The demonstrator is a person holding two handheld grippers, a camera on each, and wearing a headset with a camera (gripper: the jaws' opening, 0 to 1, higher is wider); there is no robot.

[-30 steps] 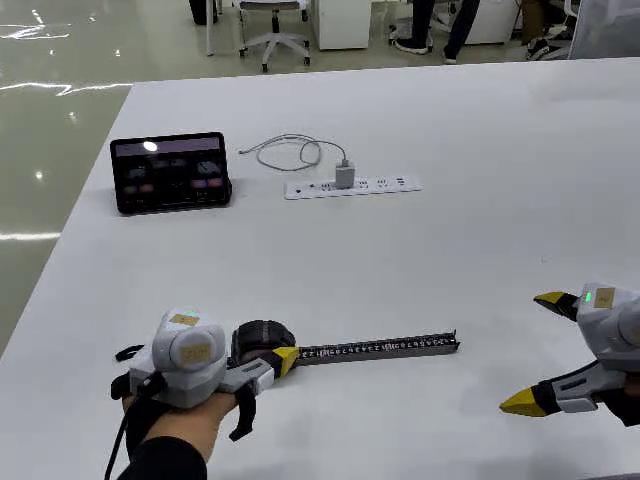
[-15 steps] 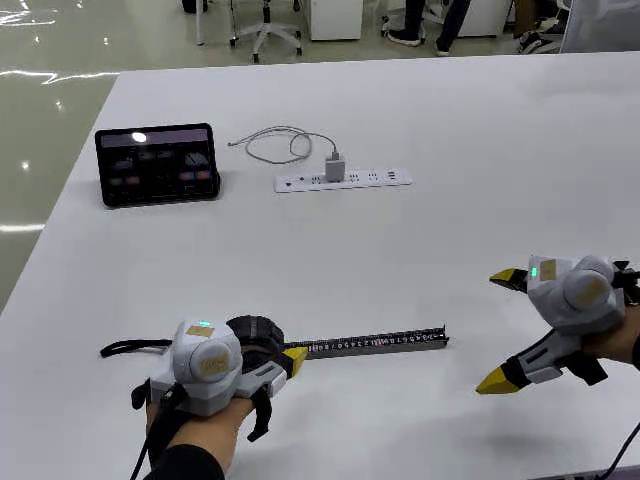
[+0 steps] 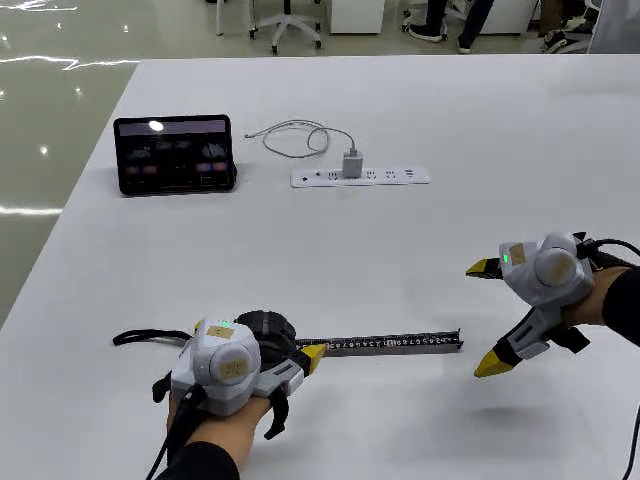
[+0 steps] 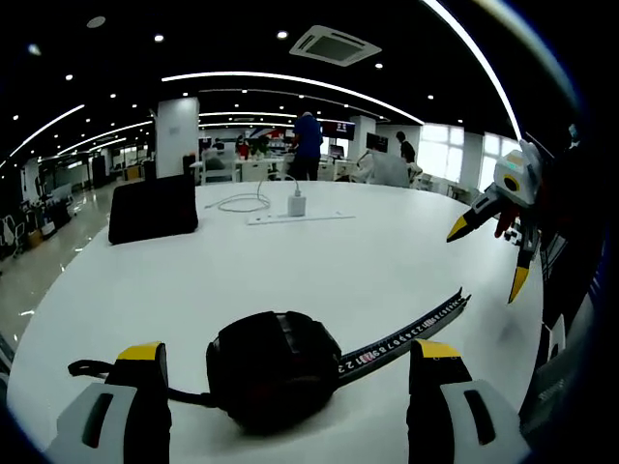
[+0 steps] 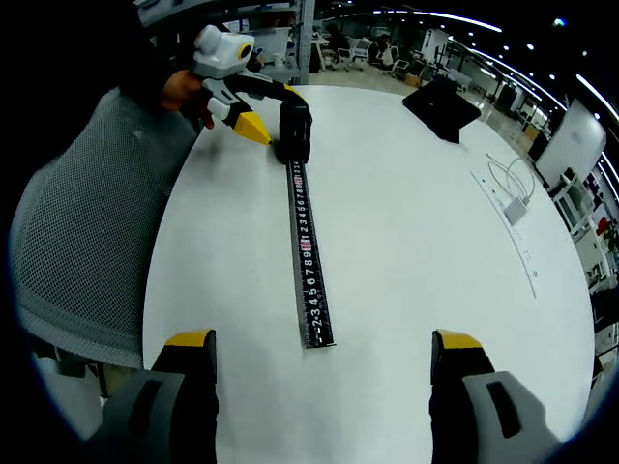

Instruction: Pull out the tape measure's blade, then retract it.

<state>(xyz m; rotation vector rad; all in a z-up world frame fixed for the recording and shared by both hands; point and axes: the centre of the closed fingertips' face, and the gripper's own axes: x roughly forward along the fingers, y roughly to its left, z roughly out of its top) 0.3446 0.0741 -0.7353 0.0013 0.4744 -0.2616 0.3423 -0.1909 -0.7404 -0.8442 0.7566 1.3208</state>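
A black tape measure lies on the white table, its blade drawn out to the right and flat on the surface. My left gripper is open, one jaw on each side of the case with a gap on both sides. To the right, my right gripper hangs open just beyond the blade's end. In the right gripper view the blade's end lies between the spread jaws of the right gripper, untouched, and the case sits far ahead.
A dark tablet stands at the back left. Beside it lies a white power strip with a charger and coiled cable. The case's black strap trails left. The table's left edge is near the tablet.
My right gripper has moved left and come close to the blade's end. The left gripper stays around the case, and the blade's length looks the same. The head camera has shifted.
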